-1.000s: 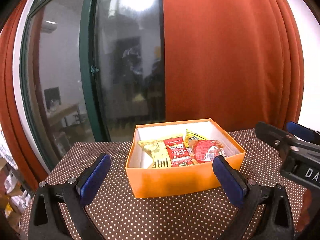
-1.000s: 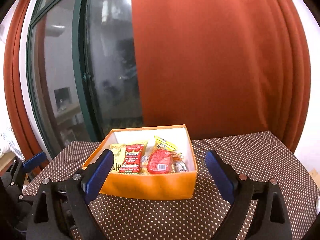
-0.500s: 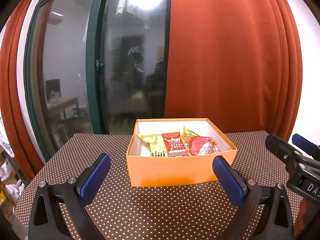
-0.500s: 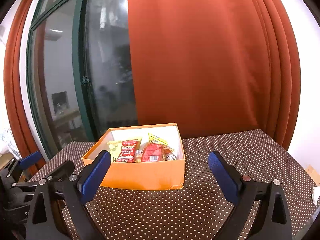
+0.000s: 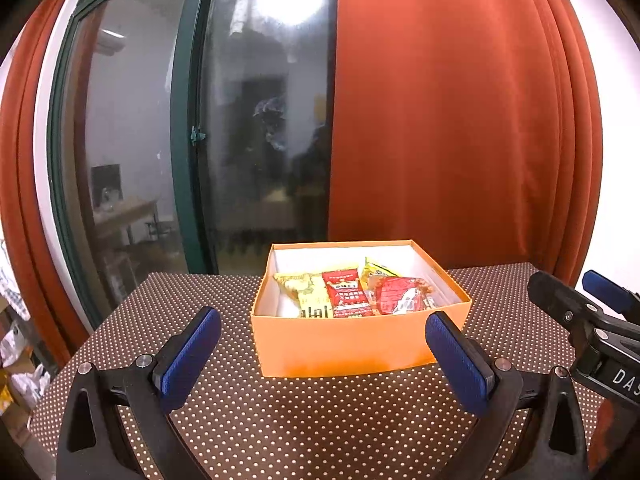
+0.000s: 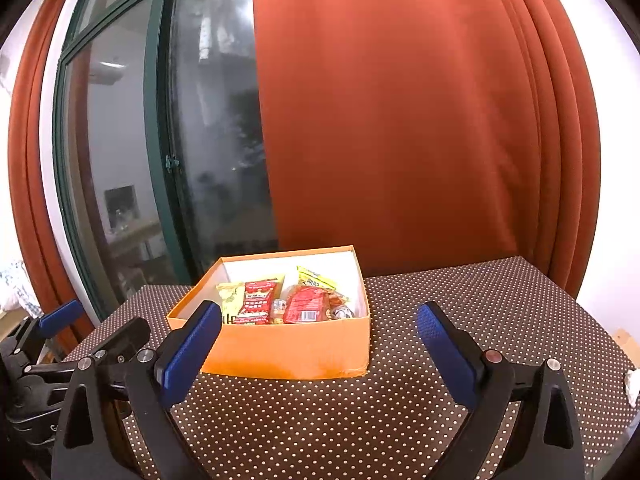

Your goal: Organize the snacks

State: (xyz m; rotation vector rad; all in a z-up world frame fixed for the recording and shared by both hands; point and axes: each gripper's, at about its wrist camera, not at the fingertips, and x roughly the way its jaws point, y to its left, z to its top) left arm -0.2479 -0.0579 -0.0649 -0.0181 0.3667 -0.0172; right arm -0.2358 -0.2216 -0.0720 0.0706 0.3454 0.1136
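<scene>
Snacks (image 5: 352, 294) fill the box (image 5: 348, 346) on your tabletop (image 5: 280, 420). Your left tongs (image 5: 322, 354) and right tongs (image 6: 318, 350) both gape, empty, near it.

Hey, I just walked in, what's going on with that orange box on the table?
A person is holding a two-finger gripper in each hand in front of an open orange box on a brown polka-dot tablecloth. The box holds several snack packets, including a red packet and a yellow packet side by side. The left gripper and right gripper are both open and empty, short of the box, touching nothing. No snacks lie loose on the visible tablecloth.
</scene>
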